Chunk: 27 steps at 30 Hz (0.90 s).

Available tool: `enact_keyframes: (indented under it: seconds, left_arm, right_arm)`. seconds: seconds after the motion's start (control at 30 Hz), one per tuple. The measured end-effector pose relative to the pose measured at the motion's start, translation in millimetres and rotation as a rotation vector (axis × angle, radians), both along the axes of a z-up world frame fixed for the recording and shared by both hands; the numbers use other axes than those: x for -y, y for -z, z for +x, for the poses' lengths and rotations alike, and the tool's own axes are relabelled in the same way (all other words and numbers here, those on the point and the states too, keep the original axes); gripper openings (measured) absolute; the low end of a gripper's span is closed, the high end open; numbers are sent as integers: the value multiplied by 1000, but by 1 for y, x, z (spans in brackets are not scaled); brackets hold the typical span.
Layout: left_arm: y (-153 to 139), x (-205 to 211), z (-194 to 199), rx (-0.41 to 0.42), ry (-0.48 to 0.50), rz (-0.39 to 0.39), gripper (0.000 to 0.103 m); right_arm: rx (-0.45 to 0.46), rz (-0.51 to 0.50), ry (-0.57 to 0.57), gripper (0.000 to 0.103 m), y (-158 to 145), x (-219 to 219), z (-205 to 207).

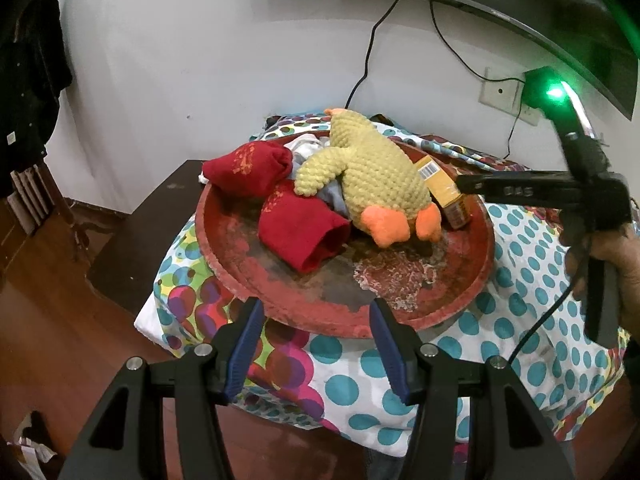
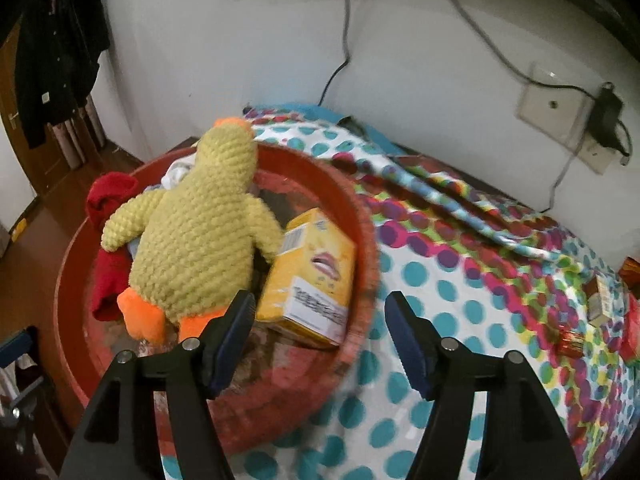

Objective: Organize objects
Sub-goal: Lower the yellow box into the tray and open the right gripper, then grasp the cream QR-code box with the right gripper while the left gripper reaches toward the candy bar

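Contents of round red worn tray (image 1: 460,292): knitted yellow duck toy with orange feet (image 1: 372,168), two rolled red socks (image 1: 296,236), yellow cardboard box (image 2: 316,276), pale cloth underneath. I judge sorting well along. Remaining: small boxes and a red tube (image 2: 572,342) at the far edge of the dotted tablecloth (image 2: 460,288), well apart from the tray (labels unreadable, partly cut off). My left gripper (image 1: 316,320) has jaws apart, empty, near the tray rim. My right gripper (image 2: 320,312) has jaws apart, nothing between, box just beyond. Right view blurred.
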<state>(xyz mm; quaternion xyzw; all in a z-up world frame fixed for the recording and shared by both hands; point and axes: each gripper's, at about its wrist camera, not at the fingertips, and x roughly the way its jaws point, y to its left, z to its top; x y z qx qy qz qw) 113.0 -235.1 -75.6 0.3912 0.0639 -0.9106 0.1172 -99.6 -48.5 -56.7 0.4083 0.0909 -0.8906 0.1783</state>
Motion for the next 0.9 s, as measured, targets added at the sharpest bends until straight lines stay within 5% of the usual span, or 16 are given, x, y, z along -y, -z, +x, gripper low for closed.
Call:
enact_keyframes:
  seconds: [0.67, 0.9]
  left_arm:
    - [10, -66, -6, 8, 176, -67, 56]
    - [17, -108, -26, 56, 296, -83, 56]
  right_arm:
    - [-36, 32, 384, 66, 24, -249, -37]
    - [-12, 53, 423, 66, 41, -292, -65]
